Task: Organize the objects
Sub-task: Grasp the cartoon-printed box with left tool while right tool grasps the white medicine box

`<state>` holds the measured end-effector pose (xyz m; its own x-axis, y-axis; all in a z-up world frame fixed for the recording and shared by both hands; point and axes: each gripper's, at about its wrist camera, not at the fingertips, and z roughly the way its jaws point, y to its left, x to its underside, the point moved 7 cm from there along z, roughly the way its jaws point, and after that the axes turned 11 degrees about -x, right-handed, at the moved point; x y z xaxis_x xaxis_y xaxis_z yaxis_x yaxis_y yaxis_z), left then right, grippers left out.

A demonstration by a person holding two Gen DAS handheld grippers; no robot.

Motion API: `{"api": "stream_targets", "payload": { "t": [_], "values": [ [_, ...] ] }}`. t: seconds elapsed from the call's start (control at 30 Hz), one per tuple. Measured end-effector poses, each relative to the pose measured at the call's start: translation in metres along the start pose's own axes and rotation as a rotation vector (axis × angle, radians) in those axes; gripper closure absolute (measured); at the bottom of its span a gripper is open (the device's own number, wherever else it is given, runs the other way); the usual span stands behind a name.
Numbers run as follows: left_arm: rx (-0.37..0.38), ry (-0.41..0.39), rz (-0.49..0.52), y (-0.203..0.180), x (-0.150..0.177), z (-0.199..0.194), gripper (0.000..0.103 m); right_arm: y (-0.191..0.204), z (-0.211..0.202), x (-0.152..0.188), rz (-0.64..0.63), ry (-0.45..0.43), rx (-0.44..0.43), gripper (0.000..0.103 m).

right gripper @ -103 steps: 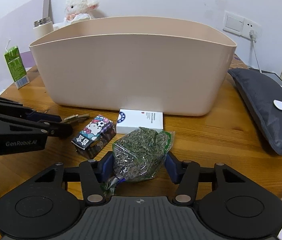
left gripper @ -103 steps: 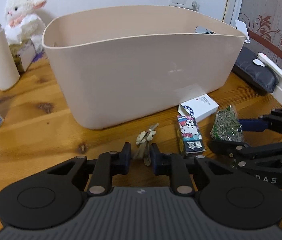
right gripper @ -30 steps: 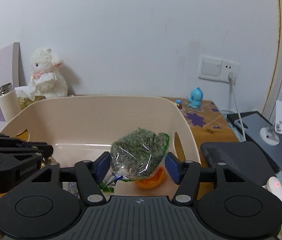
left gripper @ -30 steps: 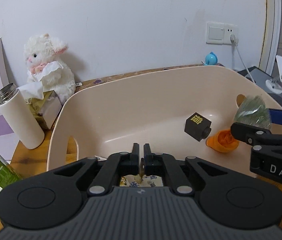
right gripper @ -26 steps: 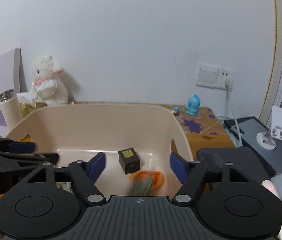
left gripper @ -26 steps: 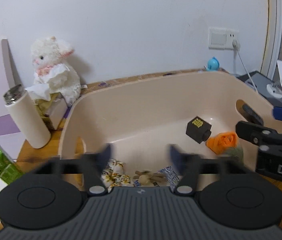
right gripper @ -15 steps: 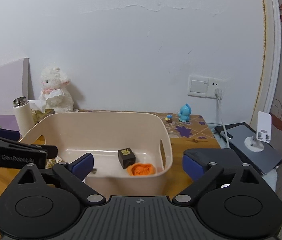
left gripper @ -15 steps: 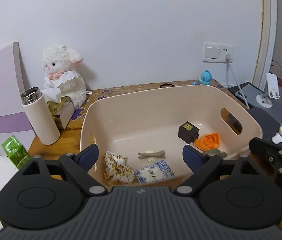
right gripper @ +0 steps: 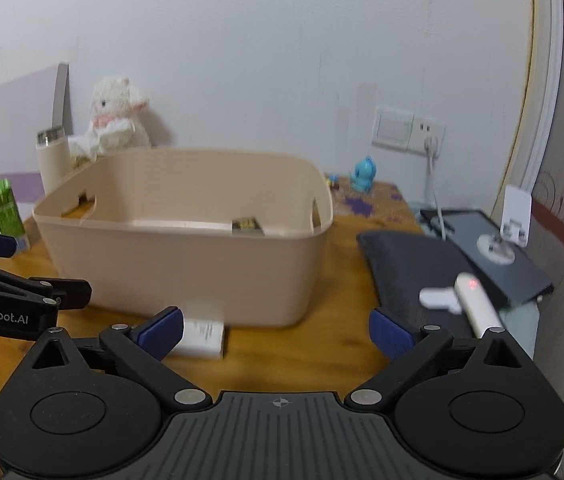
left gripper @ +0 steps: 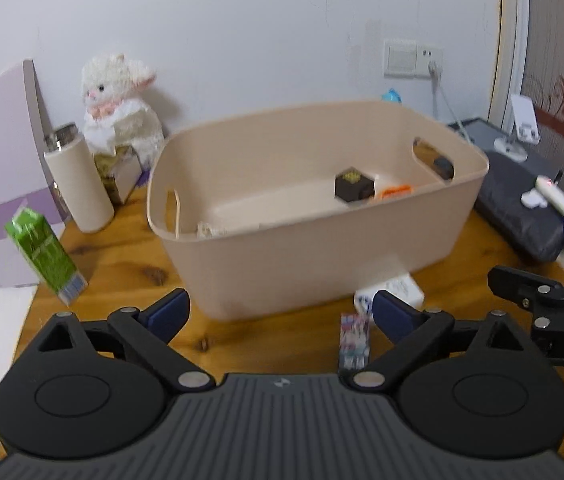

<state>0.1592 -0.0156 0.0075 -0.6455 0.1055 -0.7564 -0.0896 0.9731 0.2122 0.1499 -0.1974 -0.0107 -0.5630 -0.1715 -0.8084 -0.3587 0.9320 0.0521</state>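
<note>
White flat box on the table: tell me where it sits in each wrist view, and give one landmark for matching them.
Left wrist view: the white box lies right of centre, on the table against the front wall of the beige bin.
Right wrist view: the white box lies left of centre, just behind the left blue pad of the right gripper.
Shared landmark: the black cube inside the bin.

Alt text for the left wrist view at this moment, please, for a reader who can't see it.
The left hand-held gripper hangs open and empty over a wooden table, facing a beige tub holding a black cube and an orange item. A small patterned box and white box lie outside, in front of the tub.
</note>
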Motion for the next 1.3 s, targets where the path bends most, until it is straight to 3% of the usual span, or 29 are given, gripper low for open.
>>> {"api": "stream_targets", "payload": {
  "t": [0.27,0.5,1.07,1.3],
  "values": [
    [0.031,0.088,0.016,-0.019,0.034,0.025,0.005,-0.002,0.023,0.034,-0.004,0.108,0.020,0.002],
    [0.055,0.130,0.033,-0.031,0.045,0.046,0.005,-0.005,0.034,0.044,0.012,0.139,0.018,0.002],
    [0.039,0.145,-0.026,-0.002,0.047,0.085,0.007,0.021,0.083,0.037,-0.001,0.186,-0.056,0.002],
    [0.053,0.136,-0.091,0.013,0.042,0.090,0.018,0.034,0.103,0.032,-0.015,0.184,-0.088,0.002]
  ]
}}
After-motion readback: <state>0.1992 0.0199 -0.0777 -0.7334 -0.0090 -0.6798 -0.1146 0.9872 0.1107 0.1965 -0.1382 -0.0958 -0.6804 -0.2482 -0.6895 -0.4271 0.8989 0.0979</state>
